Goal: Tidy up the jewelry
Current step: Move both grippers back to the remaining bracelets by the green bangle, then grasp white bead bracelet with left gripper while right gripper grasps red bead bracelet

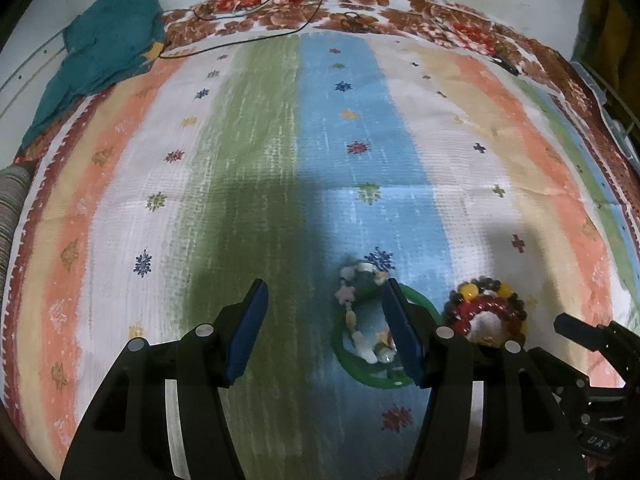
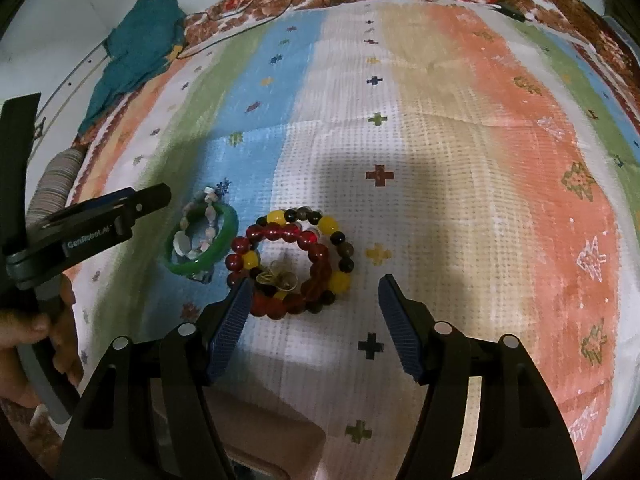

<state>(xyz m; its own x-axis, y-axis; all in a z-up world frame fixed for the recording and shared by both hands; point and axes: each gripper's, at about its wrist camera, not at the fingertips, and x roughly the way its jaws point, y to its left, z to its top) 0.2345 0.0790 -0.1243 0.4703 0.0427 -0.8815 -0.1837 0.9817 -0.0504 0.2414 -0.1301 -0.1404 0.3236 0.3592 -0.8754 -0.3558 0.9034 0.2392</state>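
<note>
1. Striped cloth (image 2: 460,160) with small cross and flower marks covers the whole work surface; a floral blanket (image 1: 360,8) edges its far side.
2. Task items sit together near you: green bangle (image 2: 224,246) with a shell bracelet (image 2: 208,216) draped across it, and just right of it a heap of beaded bracelets (image 2: 296,256), red, yellow and dark, touching each other.
3. Left gripper (image 1: 324,312): jaws about half open and empty; its right pad overlaps the bangle in the left wrist view, contact not confirmable.
4. Right gripper (image 2: 314,300): jaws half open, nothing between them; its left pad is at the bead heap's near-left edge.
5. Risk: the shell strand may ride up with the bangle if you lift it, or snag and scatter.
6. Risk: closing on the heap could take several strands at once, or roll round beads out of the pads.
7. Risk: your two grippers work close together here and could collide.
8. Surroundings: teal cloth (image 1: 108,52) far left and thin cables (image 1: 256,24) at the far edge, both well apart from the jewelry.
</note>
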